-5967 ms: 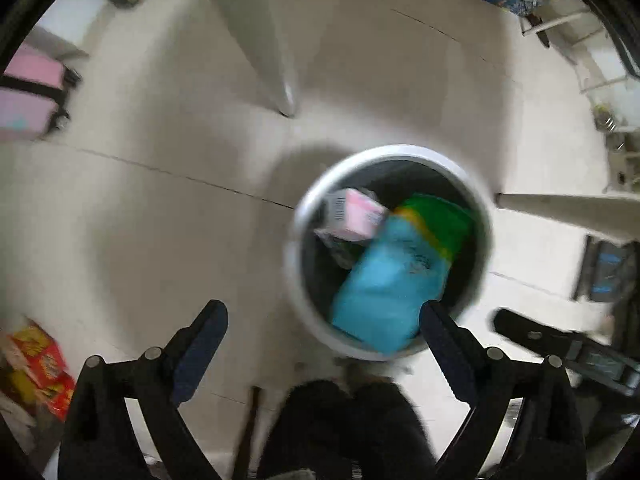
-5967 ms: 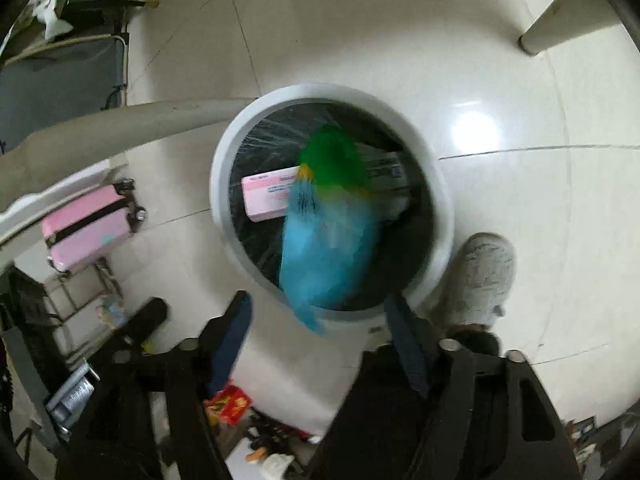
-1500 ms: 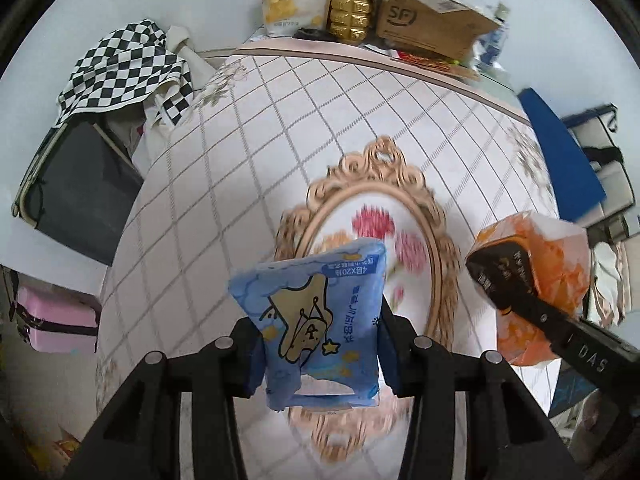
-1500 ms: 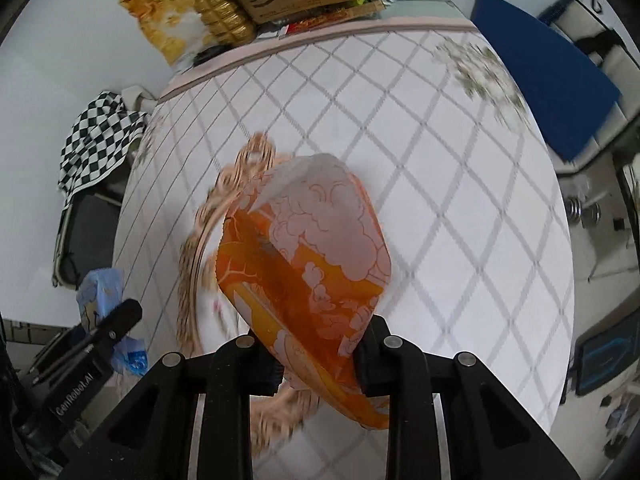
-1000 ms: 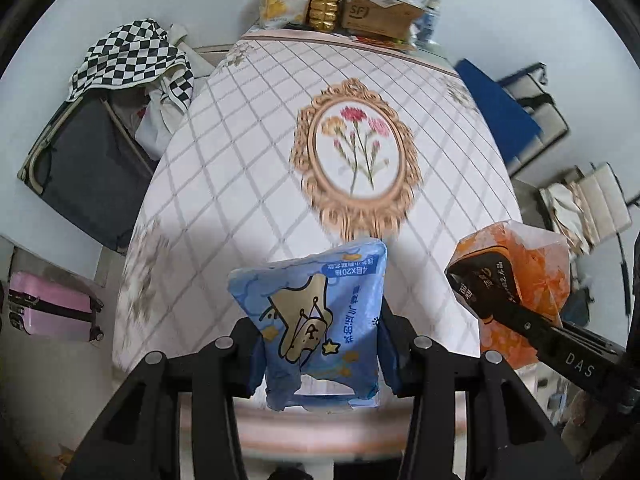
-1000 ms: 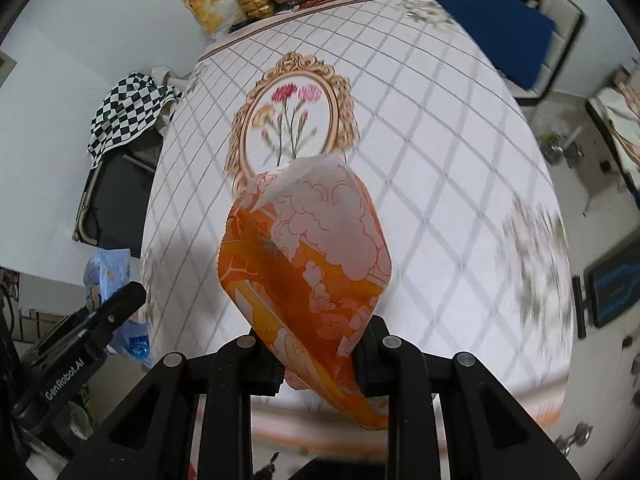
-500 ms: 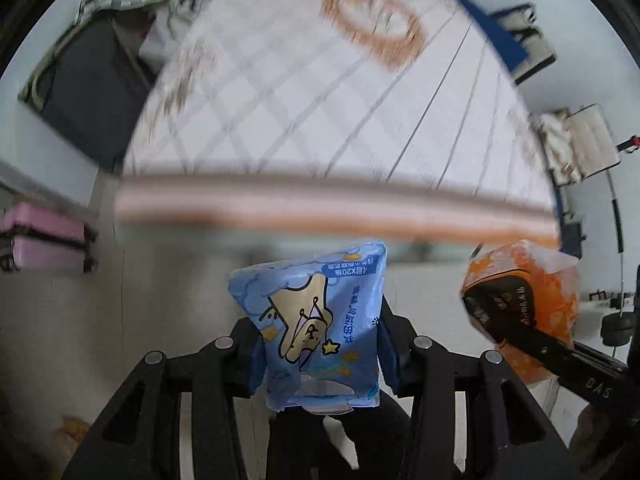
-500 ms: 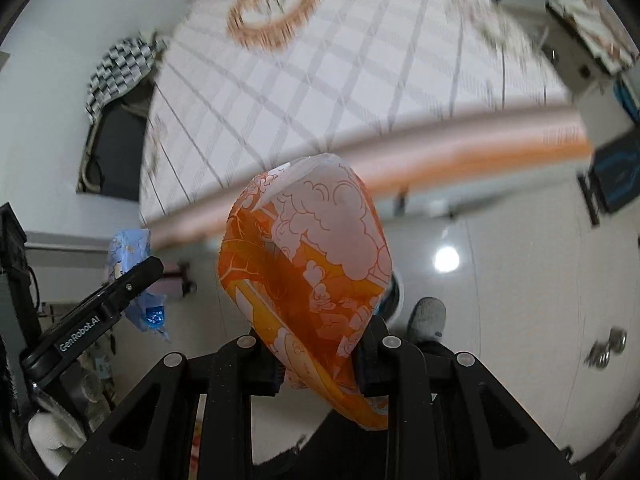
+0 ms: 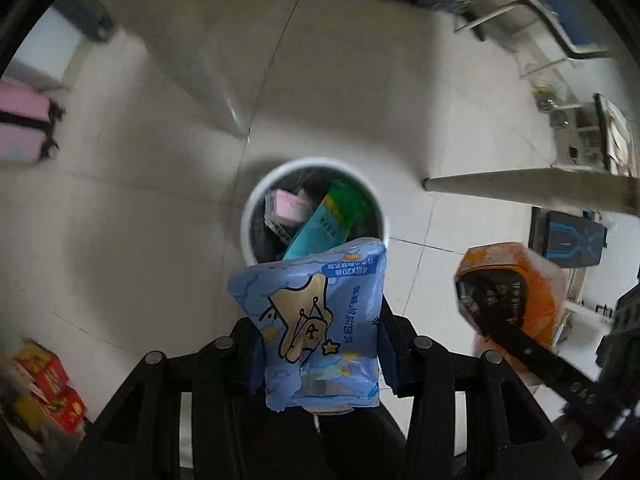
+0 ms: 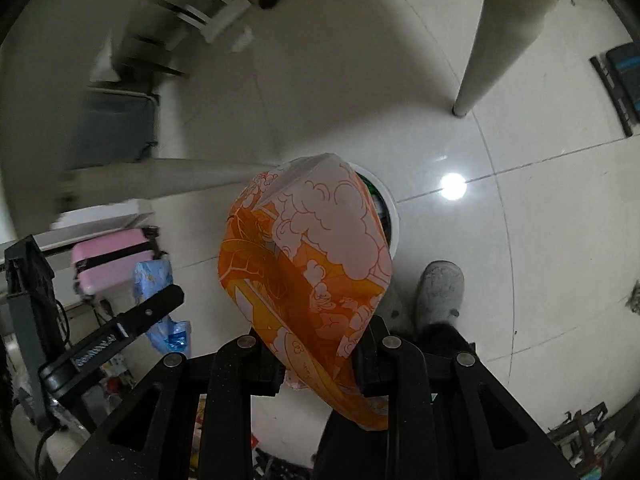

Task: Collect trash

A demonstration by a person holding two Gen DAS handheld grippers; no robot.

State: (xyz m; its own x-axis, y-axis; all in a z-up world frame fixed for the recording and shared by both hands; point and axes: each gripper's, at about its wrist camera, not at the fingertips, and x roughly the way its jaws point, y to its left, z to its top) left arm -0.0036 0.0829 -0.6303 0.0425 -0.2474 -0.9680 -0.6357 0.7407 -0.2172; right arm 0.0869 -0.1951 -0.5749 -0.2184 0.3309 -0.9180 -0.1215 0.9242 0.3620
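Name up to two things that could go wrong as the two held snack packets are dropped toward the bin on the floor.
1. The bin already holds a tall green-and-teal bag and a pink box; the blue packet in the left gripper may catch on them and tip out.
2. The orange packet in the right gripper hides most of the bin in the right wrist view, so its release may miss.

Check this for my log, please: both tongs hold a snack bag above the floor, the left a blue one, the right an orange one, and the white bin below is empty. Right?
Not quite: the white bin is not empty. The left wrist view shows a teal and green packet and a pink box inside it. The rest holds: the left tongs grip the blue bag, and the right tongs grip the orange bag above the floor.
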